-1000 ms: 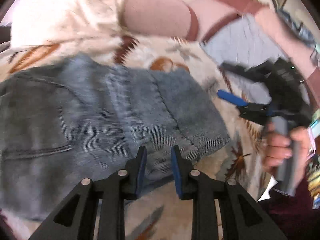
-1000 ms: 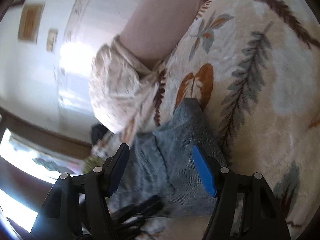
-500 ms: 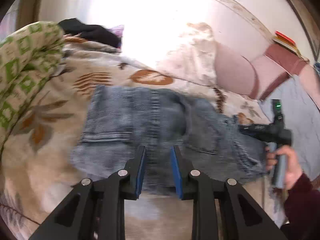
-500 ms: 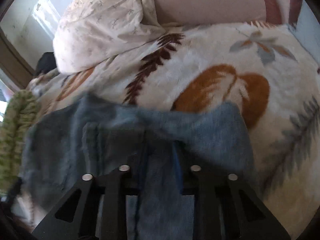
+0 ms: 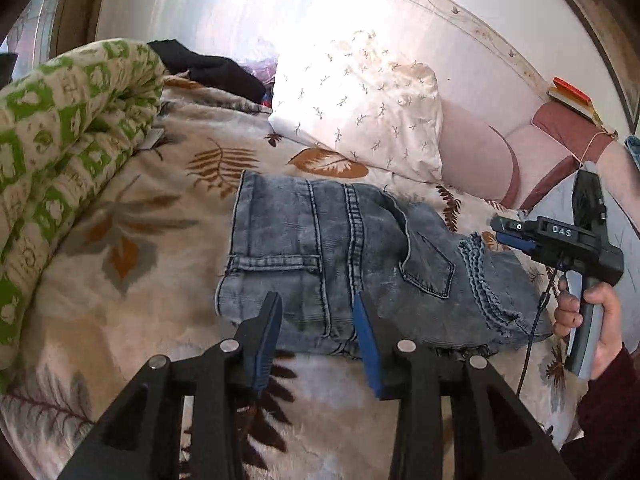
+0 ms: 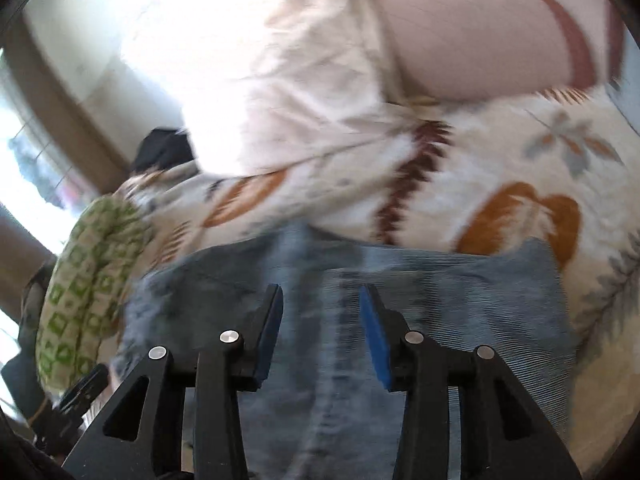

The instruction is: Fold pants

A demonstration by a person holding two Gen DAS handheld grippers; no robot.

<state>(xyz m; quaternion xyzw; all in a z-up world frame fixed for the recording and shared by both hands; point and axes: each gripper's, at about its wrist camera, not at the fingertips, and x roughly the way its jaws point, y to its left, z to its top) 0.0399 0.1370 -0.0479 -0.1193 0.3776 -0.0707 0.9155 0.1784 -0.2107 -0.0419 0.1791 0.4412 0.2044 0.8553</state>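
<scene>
Denim is what lies before you: the folded pants (image 5: 352, 264) rest flat on the leaf-print blanket (image 5: 132, 280) of the bed, roughly in its middle. Their far edge stops just short of the white pillow (image 5: 360, 108), and the frayed hem end points toward your right hand (image 5: 596, 320). On the other side you have open blanket between the pants and the green-and-cream quilt (image 5: 60, 148), which is bunched high along that edge of the bed. More bare blanket lies on the near side of the pants, under your left tongs (image 5: 316, 332).

Your left tongs are opening, with a moderate gap between the blue pads and nothing pressed between them; they sit over the near edge of the denim. Your right tongs (image 6: 320, 324) are opening too, over the pants with no cloth pinched.

Your right wrist view is blurred, so seams and folds there are hard to make out. A dark garment (image 5: 212, 68) behind the quilt is partly hidden.

White letters "DAS" show on the right tongs' black body (image 5: 560, 236).
</scene>
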